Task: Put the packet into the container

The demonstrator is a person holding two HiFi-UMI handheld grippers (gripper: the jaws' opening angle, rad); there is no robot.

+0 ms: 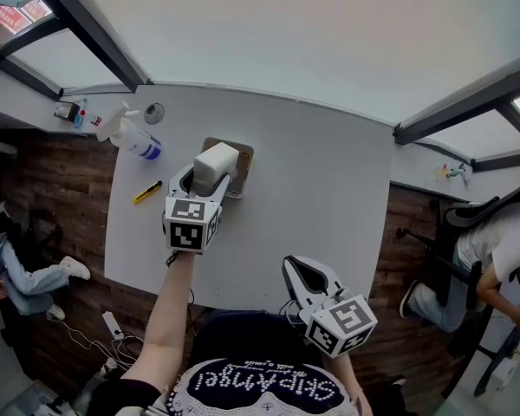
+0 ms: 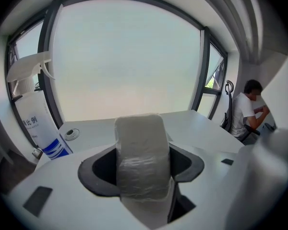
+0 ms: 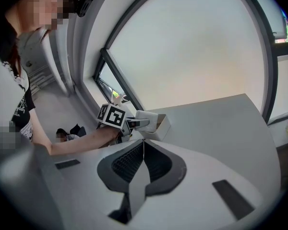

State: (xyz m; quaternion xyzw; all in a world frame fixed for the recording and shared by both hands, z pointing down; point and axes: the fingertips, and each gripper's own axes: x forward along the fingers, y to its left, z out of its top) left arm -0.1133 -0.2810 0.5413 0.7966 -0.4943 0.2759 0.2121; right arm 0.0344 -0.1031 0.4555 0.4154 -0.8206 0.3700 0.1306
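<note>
A white wrapped packet (image 1: 214, 166) is clamped in my left gripper (image 1: 201, 183), which is shut on it. In the left gripper view the packet (image 2: 141, 153) stands upright between the dark jaws and hides what lies beneath. The gripper holds it just above a small open cardboard container (image 1: 241, 158) on the white table (image 1: 312, 198). In the right gripper view the container (image 3: 161, 126) and the packet (image 3: 145, 117) show at mid distance. My right gripper (image 1: 305, 277) is at the table's near edge, shut with nothing in it (image 3: 143, 146).
A spray bottle (image 1: 130, 133) lies at the table's back left beside a small round lid (image 1: 154, 112) and a yellow utility knife (image 1: 147, 192). A person sits on a chair (image 1: 468, 250) to the right of the table. Another person's legs (image 1: 22, 271) are at left.
</note>
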